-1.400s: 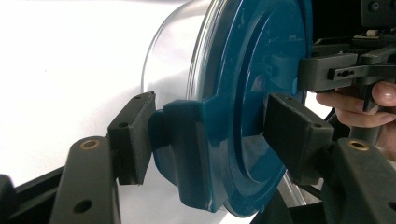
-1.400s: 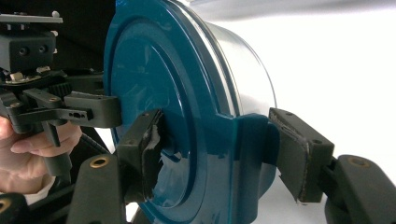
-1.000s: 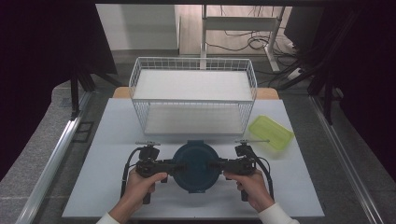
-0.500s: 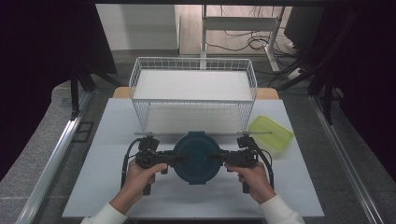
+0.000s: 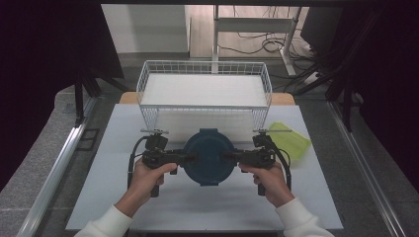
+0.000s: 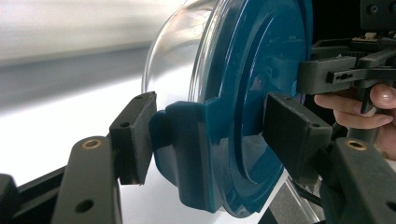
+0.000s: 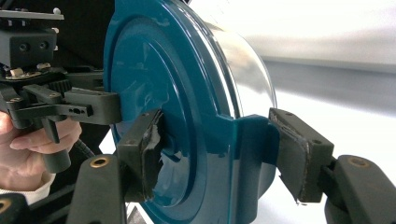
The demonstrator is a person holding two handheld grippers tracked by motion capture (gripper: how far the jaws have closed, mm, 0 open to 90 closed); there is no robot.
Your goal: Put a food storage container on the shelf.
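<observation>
A: What's in the grippers?

B: Round container (image 5: 208, 157) w/ dark teal lid, clear body; held between both. Left gripper (image 5: 193, 157) clamps the lid tab on its left side; right gripper (image 5: 225, 157) clamps the tab on the opposite side.

A: Jaws how wide?

B: Roughly mid-width, both; closed onto the tabs, not slack. Left gripper view: one pad (image 6: 135, 135) pressed on the tab (image 6: 182, 154) from the clear-body side; other pad on the lid face. Right gripper view: same; tab (image 7: 250, 149) pinched between the pads, one pad (image 7: 140, 144) on the lid face, other behind the tab.

A: Where's the container vs the counter?

B: Over the near half of the white counter (image 5: 118, 197), about centre; lid faces up at the high view. Looks raised off the counter, but can't say for sure from the high view.

A: Anything else round it?

B: White wire basket (image 5: 205, 89) at the far edge, just beyond the container; yellow-green lid (image 5: 291, 140) flat on the counter to the right, near the right gripper, not touching. Hands: left hand (image 5: 146, 177), right hand (image 5: 269, 180), each round a gripper handle; white sleeves at the bottom edge.
</observation>
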